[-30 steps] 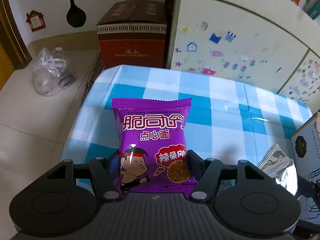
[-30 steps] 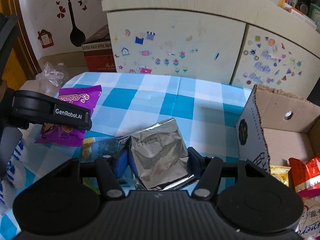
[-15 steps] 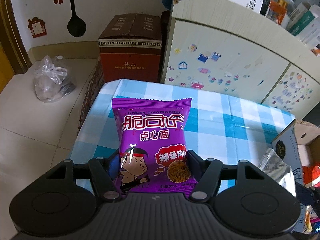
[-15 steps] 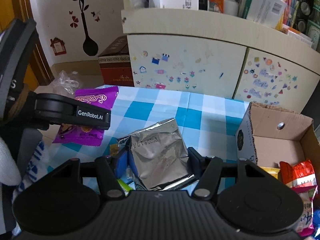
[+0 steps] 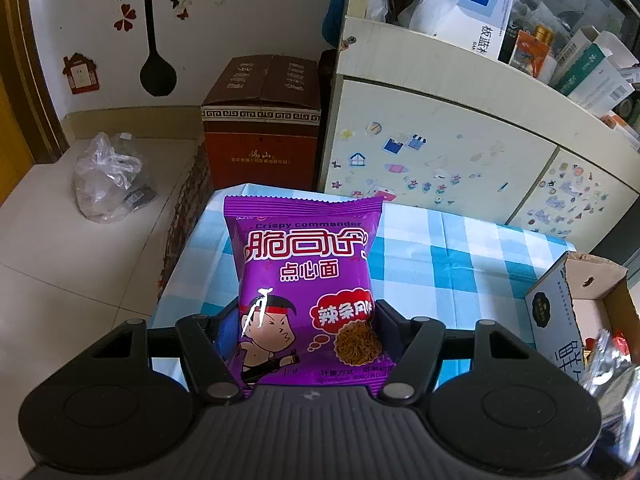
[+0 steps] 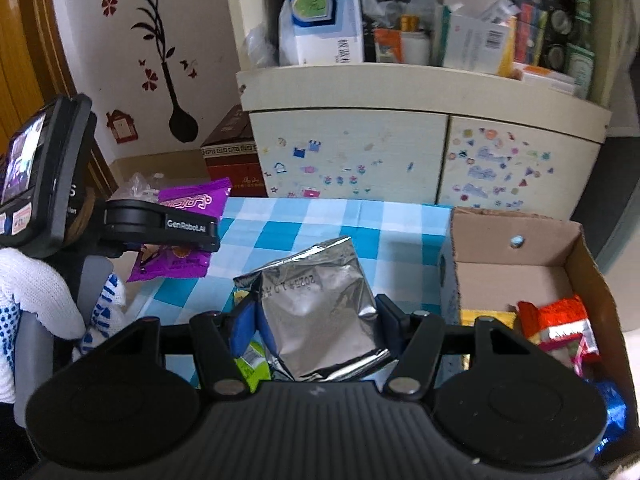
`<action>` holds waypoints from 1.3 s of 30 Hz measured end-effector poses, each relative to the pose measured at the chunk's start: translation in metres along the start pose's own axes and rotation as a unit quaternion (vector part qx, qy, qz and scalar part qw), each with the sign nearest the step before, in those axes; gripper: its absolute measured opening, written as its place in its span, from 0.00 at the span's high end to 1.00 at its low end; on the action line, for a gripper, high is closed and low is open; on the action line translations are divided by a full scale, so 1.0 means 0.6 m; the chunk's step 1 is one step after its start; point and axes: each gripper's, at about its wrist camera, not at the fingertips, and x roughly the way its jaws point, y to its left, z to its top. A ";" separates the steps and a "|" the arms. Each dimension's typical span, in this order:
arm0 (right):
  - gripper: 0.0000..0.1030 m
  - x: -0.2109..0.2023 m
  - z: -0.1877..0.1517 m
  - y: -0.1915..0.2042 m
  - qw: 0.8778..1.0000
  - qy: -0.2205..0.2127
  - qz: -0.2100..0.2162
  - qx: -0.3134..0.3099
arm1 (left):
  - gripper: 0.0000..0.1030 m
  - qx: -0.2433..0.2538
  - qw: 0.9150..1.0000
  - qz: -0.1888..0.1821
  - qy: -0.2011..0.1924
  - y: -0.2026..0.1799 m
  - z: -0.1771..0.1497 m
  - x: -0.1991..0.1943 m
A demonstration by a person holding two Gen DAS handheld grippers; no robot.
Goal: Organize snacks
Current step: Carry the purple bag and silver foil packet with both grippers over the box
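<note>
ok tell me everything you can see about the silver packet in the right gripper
The silver packet is a crinkled, shiny foil pouch with no printed design on the side shown, only a faint stamped code near its top. It stands roughly upright, tilted slightly, pinched low on both sides by the right gripper, clear of the blue checked tablecloth. Its top edge is sealed flat. The open cardboard box of snacks sits just to its right.

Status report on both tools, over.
Left tool gripping purple snack bag. Right tool gripping silver pouch. Cardboard box open, path clear.
</note>
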 end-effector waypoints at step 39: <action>0.40 -0.076 0.014 -0.158 0.987 -0.064 -0.067 0.131 | 0.30 0.011 0.997 -0.072 0.026 -0.089 -0.134 -0.074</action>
